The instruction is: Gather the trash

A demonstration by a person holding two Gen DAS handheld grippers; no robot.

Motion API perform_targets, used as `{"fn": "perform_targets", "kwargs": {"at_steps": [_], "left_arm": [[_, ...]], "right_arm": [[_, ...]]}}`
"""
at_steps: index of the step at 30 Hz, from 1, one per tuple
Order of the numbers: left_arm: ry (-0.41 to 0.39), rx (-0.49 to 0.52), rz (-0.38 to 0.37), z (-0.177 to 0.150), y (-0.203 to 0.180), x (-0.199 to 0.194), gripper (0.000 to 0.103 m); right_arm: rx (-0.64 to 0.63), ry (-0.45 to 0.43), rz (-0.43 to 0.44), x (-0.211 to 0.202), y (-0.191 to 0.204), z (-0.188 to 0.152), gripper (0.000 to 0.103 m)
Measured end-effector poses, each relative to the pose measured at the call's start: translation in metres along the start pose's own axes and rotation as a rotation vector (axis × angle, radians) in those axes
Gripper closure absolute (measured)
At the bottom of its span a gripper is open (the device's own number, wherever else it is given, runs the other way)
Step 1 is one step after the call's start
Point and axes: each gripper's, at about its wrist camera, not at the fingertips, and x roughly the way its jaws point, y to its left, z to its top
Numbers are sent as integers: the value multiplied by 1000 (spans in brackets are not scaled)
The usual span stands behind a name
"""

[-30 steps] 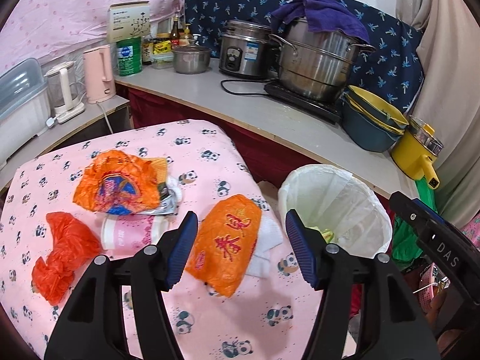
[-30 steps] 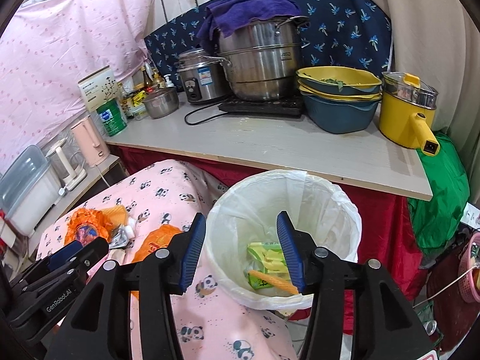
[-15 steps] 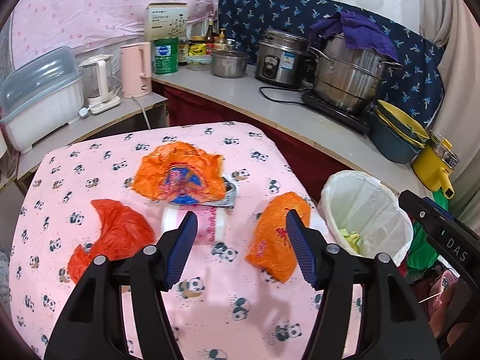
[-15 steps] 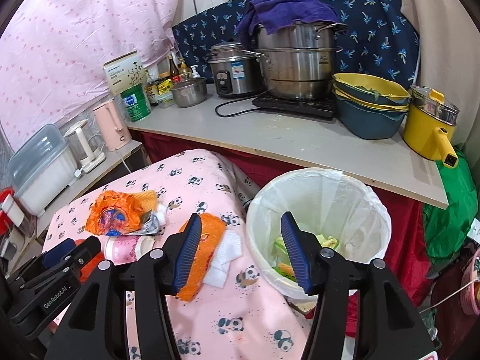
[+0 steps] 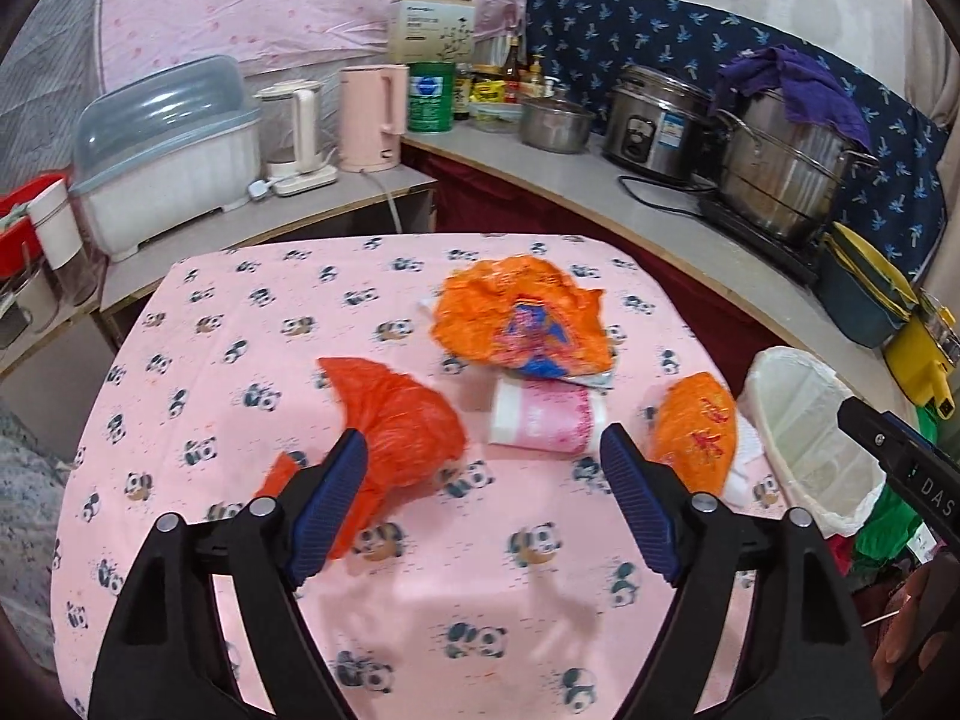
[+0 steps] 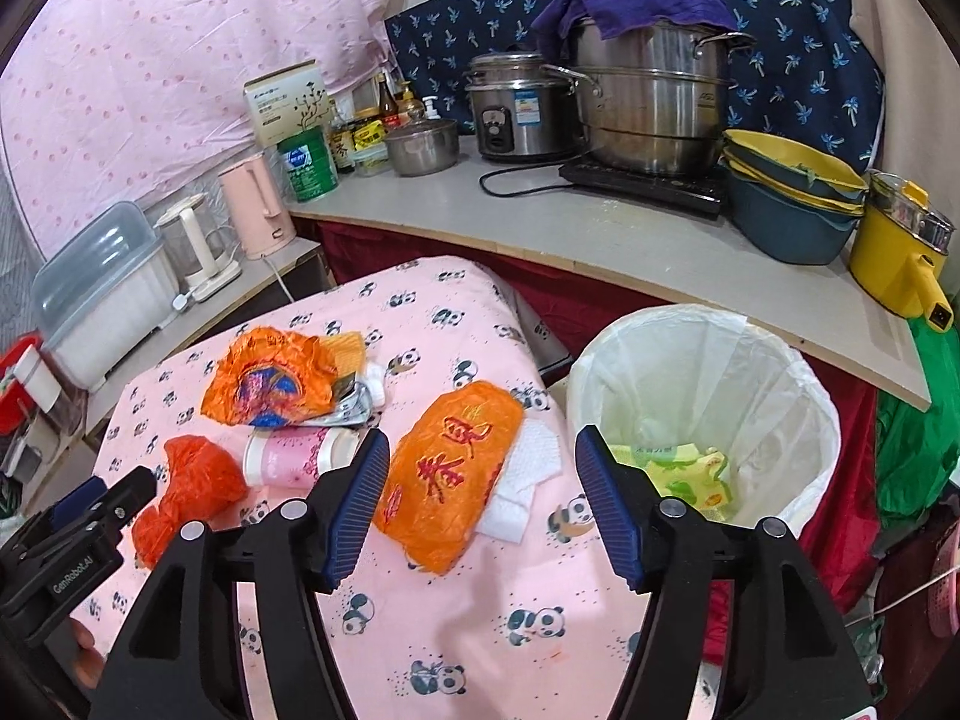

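Right wrist view: right gripper opening, empty, over orange printed bag at centre. Bin at right holds some wrappers, perhaps two. Left gripper opening, empty, red bag lower centre. Four items left.

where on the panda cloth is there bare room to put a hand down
Free: the near strip of the pink panda cloth, in front of the red bag, and the far left part beside that bag. Crowded: the middle and right, where the crumpled orange wrapper, pink cup and orange packet on white tissue lie close, up to the lined bin.
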Motion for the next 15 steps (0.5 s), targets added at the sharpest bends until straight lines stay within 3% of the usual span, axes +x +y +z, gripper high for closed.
{"fn": "perform_targets", "kwargs": {"at_steps": [6, 15], "left_arm": [[6, -23, 53, -10, 33, -2, 17], [73, -85, 92, -29, 80, 9, 16]], "right_arm": [[-13, 47, 14, 14, 15, -15, 40], [-48, 120, 40, 36, 40, -37, 40]]}}
